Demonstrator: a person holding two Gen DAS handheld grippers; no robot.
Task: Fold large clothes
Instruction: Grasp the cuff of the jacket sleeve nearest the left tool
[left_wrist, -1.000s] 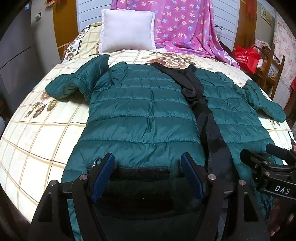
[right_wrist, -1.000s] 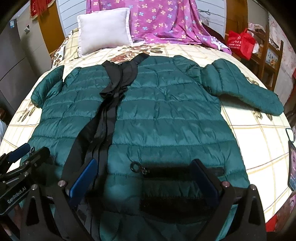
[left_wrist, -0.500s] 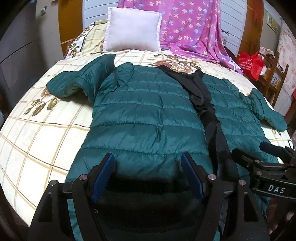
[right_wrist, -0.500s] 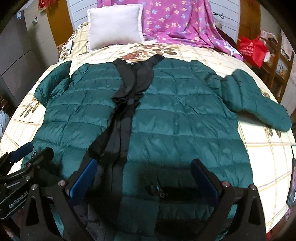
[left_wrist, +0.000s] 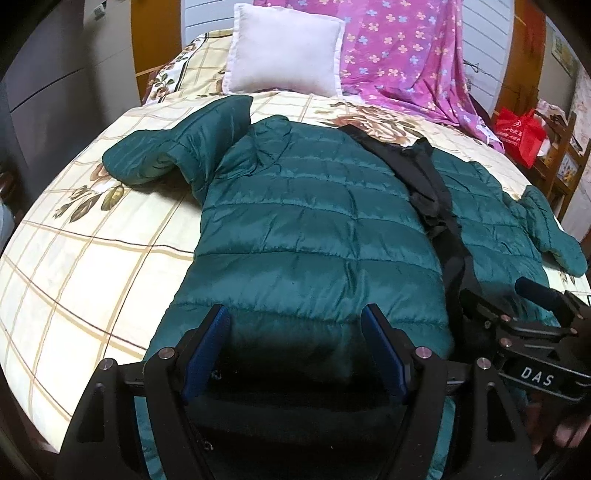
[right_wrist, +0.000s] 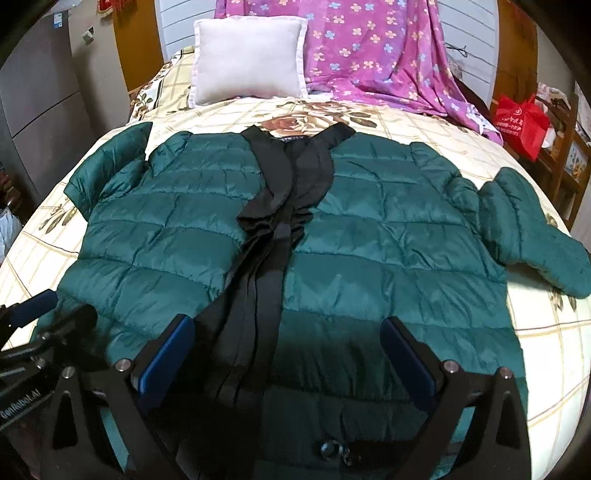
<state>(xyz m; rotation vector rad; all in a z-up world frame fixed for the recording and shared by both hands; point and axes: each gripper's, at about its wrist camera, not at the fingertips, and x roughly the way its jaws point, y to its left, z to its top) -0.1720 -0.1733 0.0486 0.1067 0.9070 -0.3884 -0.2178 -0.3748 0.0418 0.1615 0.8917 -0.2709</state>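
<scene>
A dark green quilted jacket (left_wrist: 310, 236) (right_wrist: 369, 236) lies spread front-up on the bed, its black placket (right_wrist: 280, 221) running down the middle and both sleeves out to the sides. My left gripper (left_wrist: 295, 332) hovers open over the jacket's lower left panel, blue pads apart with nothing between them. Over the lower right panel, beside the placket, my right gripper (right_wrist: 286, 339) is open too, with nothing held. Each gripper shows at the edge of the other's view. The hem lies partly hidden under the gripper bodies.
The bed (left_wrist: 92, 266) has a cream checked floral sheet. A white pillow (left_wrist: 284, 51) and a purple flowered blanket (left_wrist: 402, 55) sit at its head. A red bag (left_wrist: 521, 129) and wooden shelf stand at the right; grey cabinets at the left.
Both grippers have moved forward over the jacket toward its body, so the hem and zipper pull slid down in view. Jaws stayed open.
</scene>
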